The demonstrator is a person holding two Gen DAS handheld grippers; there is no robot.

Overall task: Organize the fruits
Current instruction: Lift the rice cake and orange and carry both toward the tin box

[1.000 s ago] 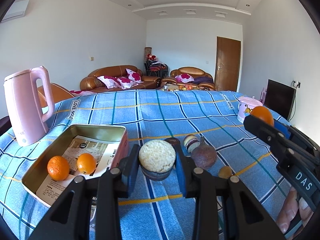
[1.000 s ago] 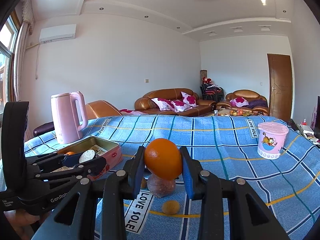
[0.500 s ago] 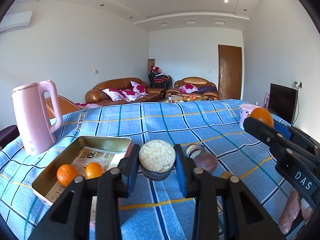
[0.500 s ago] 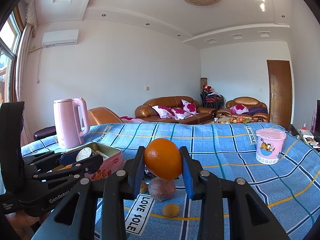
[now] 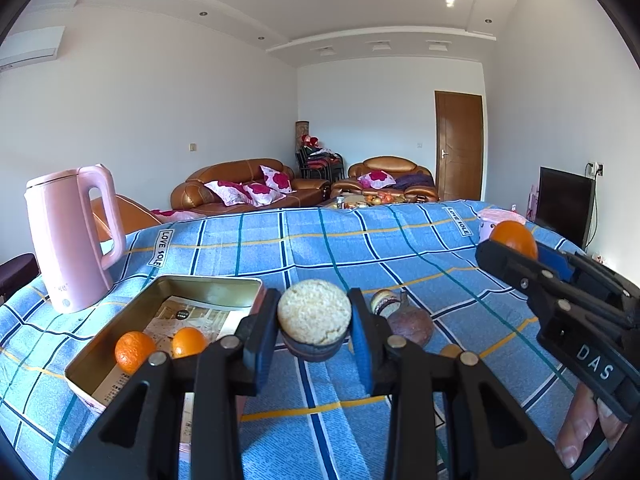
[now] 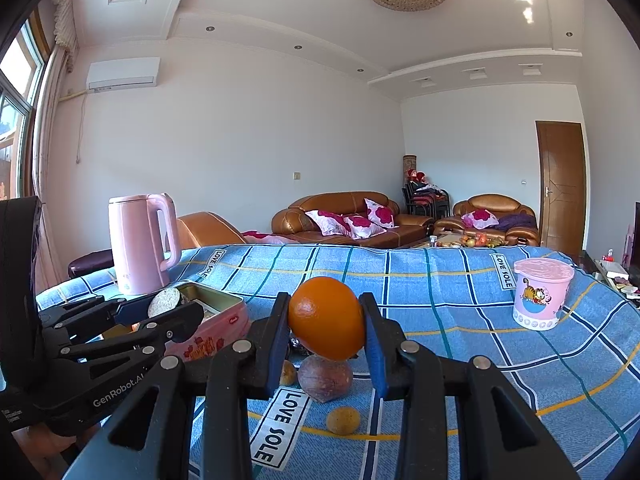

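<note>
My left gripper (image 5: 314, 330) is shut on a halved fruit (image 5: 315, 318) with a pale grainy cut face and dark rind, held above the blue checked cloth, right of a metal tin (image 5: 208, 286). The tin holds two oranges (image 5: 134, 351) (image 5: 189, 341). My right gripper (image 6: 326, 330) is shut on a large orange (image 6: 326, 318), held above a brown fruit (image 6: 325, 378). The tin also shows in the right wrist view (image 6: 218, 316). The right gripper shows at the right of the left wrist view (image 5: 516, 252).
A pink kettle (image 5: 70, 236) stands left of the tin. A small yellow fruit (image 6: 343, 420) and another small fruit (image 6: 288, 372) lie on the cloth near the brown fruit (image 5: 410, 322). A striped round fruit (image 5: 382, 302) lies behind it. A pink cartoon cup (image 6: 540, 294) stands at the right.
Both grippers have risen and tilted upward, keeping their fruits; the table objects now sit lower in both views.
</note>
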